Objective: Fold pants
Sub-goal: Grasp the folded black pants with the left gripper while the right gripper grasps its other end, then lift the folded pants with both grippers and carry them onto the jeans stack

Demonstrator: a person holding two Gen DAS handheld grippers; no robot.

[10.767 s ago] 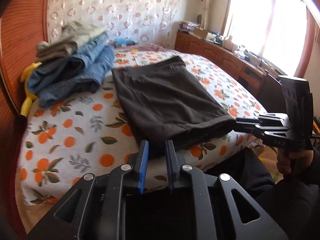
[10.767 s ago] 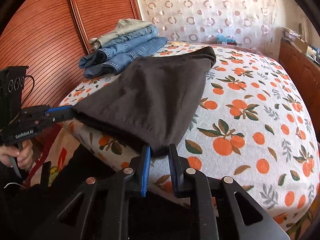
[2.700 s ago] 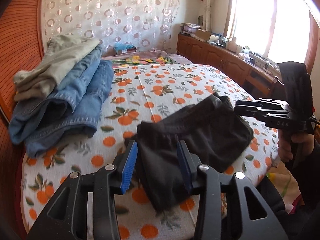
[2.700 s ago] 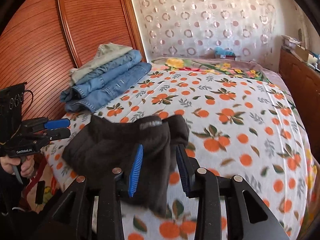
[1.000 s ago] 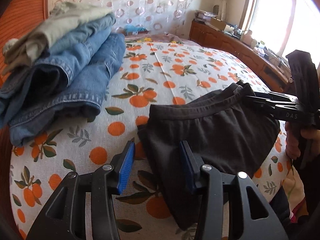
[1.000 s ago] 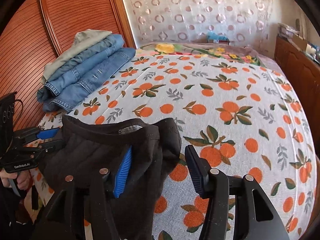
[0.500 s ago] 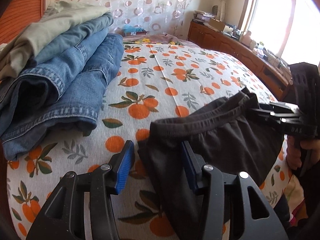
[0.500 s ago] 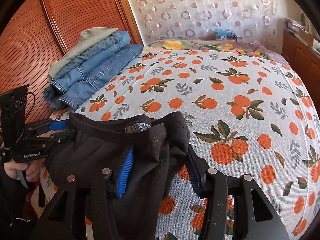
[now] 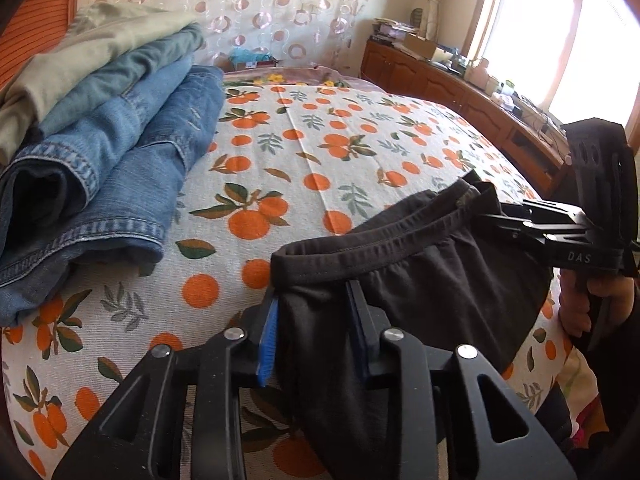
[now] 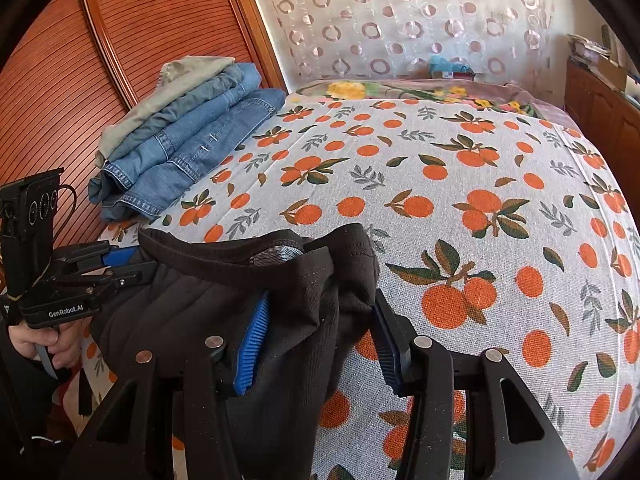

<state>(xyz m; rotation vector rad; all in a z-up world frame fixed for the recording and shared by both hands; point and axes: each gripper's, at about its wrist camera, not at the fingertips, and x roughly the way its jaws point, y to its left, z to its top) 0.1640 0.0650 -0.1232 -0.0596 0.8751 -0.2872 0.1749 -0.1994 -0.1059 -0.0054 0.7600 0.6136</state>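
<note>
Over the near edge of the bed (image 9: 304,152), seen from the left wrist, the black pants (image 9: 432,280) lie as a compact, several-layered bundle with the waistband on top. The left gripper (image 9: 314,320) has one end of that bundle between its blue pads, and its jaws are closing on the cloth. Further left sits a stack of folded jeans (image 9: 120,168), which I'd take for finished work.

From the right wrist, the right gripper (image 10: 320,336) straddles the other end, the cloth bunched between its fingers; I cannot tell whether the pads truly pinch it. The pants (image 10: 224,296) hang partly off the mattress edge. By my reckoning most of the folding is done; what seems left is one last fold, or carrying the bundle over to the stack (image 10: 188,128)
</note>
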